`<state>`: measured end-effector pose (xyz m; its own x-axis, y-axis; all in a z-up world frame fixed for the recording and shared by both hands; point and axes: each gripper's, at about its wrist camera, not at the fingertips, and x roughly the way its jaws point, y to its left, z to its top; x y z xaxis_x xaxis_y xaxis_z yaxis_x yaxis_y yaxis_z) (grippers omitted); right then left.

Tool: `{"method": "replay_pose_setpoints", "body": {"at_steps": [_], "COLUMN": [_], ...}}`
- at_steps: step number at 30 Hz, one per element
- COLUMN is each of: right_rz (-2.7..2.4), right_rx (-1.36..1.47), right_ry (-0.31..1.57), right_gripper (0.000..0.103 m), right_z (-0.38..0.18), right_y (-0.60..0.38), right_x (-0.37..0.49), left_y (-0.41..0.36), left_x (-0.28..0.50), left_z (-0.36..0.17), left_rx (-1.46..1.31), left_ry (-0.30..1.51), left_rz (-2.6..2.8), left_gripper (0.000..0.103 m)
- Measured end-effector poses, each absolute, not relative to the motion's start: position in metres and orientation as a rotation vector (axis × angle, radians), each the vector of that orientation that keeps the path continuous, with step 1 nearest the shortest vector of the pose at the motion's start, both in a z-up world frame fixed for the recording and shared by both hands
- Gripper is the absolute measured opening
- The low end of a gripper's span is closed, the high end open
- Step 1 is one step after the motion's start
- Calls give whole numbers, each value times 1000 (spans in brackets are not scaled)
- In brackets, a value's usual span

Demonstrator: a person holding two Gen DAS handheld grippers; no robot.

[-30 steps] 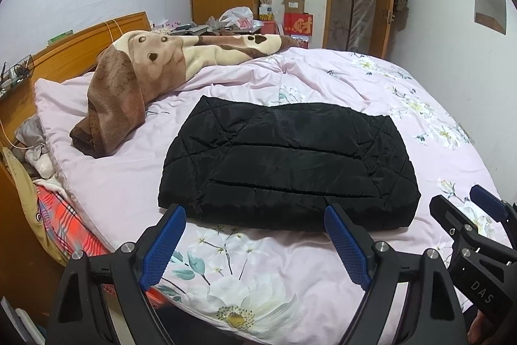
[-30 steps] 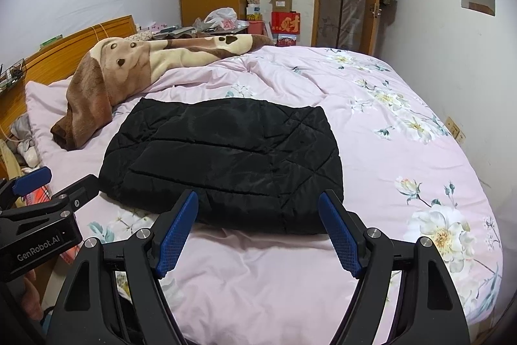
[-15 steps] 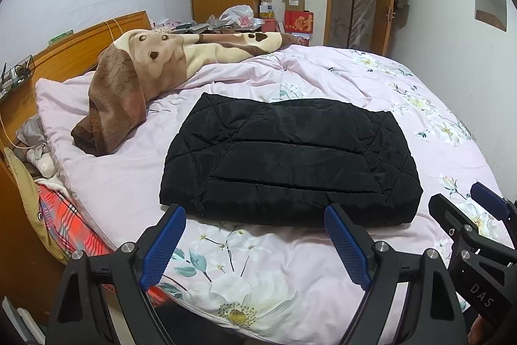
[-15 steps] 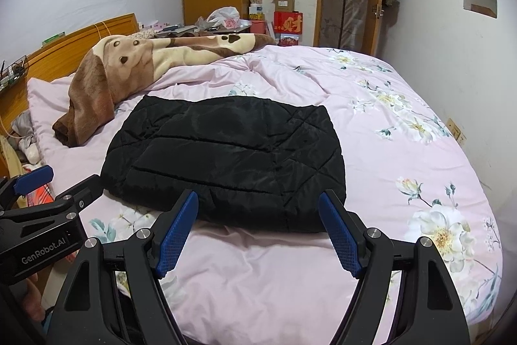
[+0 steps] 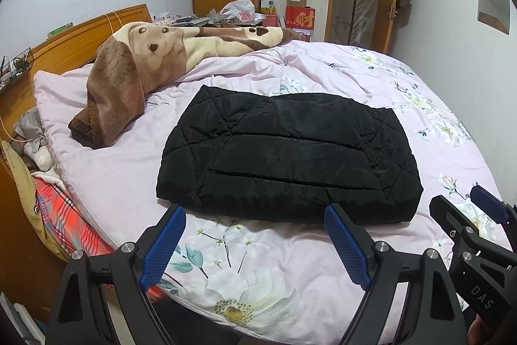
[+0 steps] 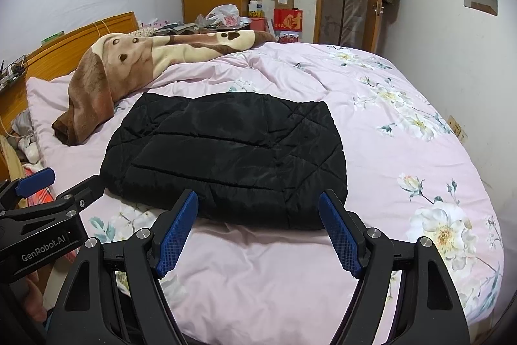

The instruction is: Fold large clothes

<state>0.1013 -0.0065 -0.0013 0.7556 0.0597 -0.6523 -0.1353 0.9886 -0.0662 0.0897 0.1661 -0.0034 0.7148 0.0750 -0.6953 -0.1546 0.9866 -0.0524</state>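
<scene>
Jacket (image 5: 287,157): folded, black — lying on the bed (image 5: 290,274) just ahead of both grippers.
Left gripper (image 5: 255,243): spread, holding nothing.
Right gripper (image 6: 258,231): spread, holding nothing.

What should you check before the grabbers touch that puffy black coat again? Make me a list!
1. Left hand-held gripper open and holding nothing: ok.
2. Right hand-held gripper open and holding nothing: ok.
3. Black quilted padded coat lying flat in a folded rectangle on the pink floral bedspread: ok.
4. Brown and cream plush blanket apart from the coat: ok.
5. Near edge of the coat within easy reach of both grippers: ok, it lies just beyond the fingertips.
6. Layers underneath neatly lined up: cannot tell, hidden.
</scene>
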Motion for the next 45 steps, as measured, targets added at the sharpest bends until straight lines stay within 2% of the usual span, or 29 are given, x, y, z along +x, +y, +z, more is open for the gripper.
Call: {"method": "replay_pose_setpoints", "body": {"at_steps": [45], "right_rz": [105], "right_rx": [-107], "right_ry": [714], "right_gripper": [77], "right_z": [-3], "right_y": [-8], "right_x": [103], "left_y": [172], "left_x": [95], "left_z": [-8], "left_rx": [-96], "left_ry": [782], "left_rz": [122], "left_gripper": [88]}}
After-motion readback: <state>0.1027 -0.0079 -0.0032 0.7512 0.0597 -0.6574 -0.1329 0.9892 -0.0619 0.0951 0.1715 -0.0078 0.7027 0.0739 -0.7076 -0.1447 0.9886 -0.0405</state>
